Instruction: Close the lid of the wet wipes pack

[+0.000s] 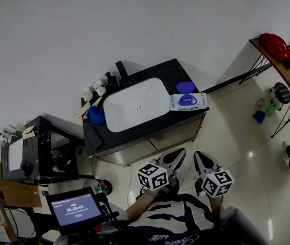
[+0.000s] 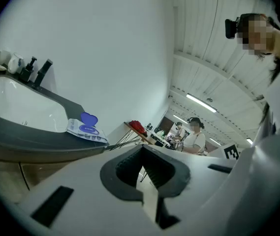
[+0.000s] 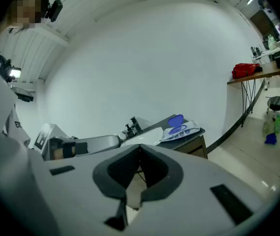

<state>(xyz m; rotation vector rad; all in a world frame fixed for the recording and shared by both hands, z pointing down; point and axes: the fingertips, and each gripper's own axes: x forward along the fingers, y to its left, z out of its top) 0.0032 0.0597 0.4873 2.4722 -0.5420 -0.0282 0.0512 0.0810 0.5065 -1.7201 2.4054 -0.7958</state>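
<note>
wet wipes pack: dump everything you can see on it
The wet wipes pack is a flat, soft-looking white pouch with blue print. It lies at the right end, in the head view, of the dark counter, beside the white sink basin. Its blue lid is open, flipped up toward the wall side. Only the counter touches it.

The head view is dim and grey, evenly lit, with only faint soft shadows where the bench [image 1: 162,69] meets the wall. Small glints sit on the floor tiles [image 1: 250,154] at 4 o'clock, and a screen [image 1: 75,209] glows at 7 o'clock. Straight edges bow strongly toward the rim. Both gripper views are round fisheye pictures with black corners. In the left one, ceiling strip lights [image 2: 202,102] shine at 2 o'clock. The left tongs [image 2: 141,149] and right tongs [image 3: 139,147] loom close, pale and slightly soft, while the distance is sharper.
</note>
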